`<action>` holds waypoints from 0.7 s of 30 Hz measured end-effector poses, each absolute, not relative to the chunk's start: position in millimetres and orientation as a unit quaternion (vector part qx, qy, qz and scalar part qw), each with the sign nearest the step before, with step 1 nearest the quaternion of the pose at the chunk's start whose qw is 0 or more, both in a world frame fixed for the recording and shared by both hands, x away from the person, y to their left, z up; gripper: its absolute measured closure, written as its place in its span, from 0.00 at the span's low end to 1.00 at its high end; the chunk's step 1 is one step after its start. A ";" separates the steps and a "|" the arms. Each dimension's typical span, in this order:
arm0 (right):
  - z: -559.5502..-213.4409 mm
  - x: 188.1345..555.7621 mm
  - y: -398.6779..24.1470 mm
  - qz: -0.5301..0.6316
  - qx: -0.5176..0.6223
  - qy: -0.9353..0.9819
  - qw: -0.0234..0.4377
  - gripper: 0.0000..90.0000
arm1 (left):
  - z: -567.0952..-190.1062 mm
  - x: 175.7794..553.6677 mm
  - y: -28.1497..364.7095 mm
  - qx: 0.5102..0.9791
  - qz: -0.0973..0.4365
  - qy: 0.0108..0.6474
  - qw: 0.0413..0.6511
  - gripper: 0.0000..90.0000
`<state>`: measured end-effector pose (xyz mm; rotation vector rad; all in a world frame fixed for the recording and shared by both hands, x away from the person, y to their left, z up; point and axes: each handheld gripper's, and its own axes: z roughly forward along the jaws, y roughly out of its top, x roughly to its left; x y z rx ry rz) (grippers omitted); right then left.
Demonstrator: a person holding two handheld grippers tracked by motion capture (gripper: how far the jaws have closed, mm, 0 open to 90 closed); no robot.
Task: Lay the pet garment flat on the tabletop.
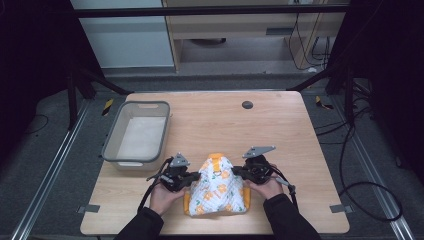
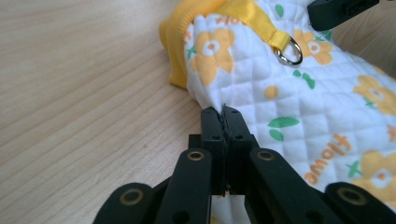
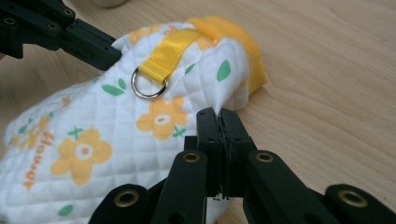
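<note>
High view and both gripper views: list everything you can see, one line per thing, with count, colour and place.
quilted garment: one, white with orange flowers and yellow trim, near edge of the table, between the two grippers
metal ring: one, silver, on a yellow strap on the garment's top
bin: one, grey, left part of the table
table: one, light wood, centre of the high view
round cap: one, dark, far part of the table
left gripper: one, black, fingers shut on the garment's left edge
right gripper: one, black, fingers shut on the garment's right edge
</note>
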<state>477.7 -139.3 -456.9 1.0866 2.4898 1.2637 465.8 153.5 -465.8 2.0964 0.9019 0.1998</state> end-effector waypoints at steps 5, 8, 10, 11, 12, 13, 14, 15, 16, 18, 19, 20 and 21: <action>-444.5 470.8 -145.4 0.440 0.351 0.823 0.075 0.98 | -444.8 455.5 160.2 0.823 0.092 0.349 0.439 0.99; -434.3 463.7 -147.2 0.452 0.342 0.820 0.082 0.98 | -431.4 448.6 160.0 0.819 0.101 0.338 0.452 0.99; -424.7 458.5 -148.6 0.458 0.334 0.819 0.090 0.98 | -421.0 444.2 159.2 0.816 0.112 0.331 0.461 0.99; -420.7 456.7 -149.5 0.461 0.331 0.818 0.093 0.98 | -413.8 441.4 158.3 0.815 0.120 0.323 0.465 0.99; -413.5 453.6 -151.0 0.472 0.330 0.812 0.096 0.98 | -409.2 439.7 158.0 0.816 0.125 0.319 0.465 0.99; -409.1 451.7 -151.9 0.477 0.327 0.810 0.098 0.98 | -403.2 437.5 157.4 0.813 0.131 0.316 0.471 0.99; -403.6 449.1 -152.5 0.486 0.326 0.804 0.104 0.98 | -397.2 436.1 156.5 0.812 0.137 0.310 0.474 0.99; -398.6 447.2 -152.6 0.494 0.326 0.799 0.108 0.98 | -390.1 435.6 154.6 0.812 0.148 0.306 0.475 0.99; -393.1 446.2 -151.2 0.501 0.322 0.795 0.113 0.98 | -384.8 436.9 152.5 0.811 0.156 0.303 0.475 0.99; -386.4 448.1 -147.7 0.504 0.325 0.789 0.133 0.97 | -375.6 443.4 148.4 0.809 0.175 0.303 0.472 0.99; -384.3 451.2 -146.3 0.508 0.329 0.784 0.140 0.97 | -372.0 448.2 146.6 0.807 0.181 0.306 0.472 0.99; -383.6 456.2 -145.0 0.512 0.334 0.777 0.150 0.96 | -369.0 453.9 145.2 0.804 0.187 0.310 0.472 0.99; -384.1 462.3 -143.8 0.515 0.344 0.768 0.163 0.96 | -367.5 458.6 144.1 0.801 0.192 0.313 0.473 0.99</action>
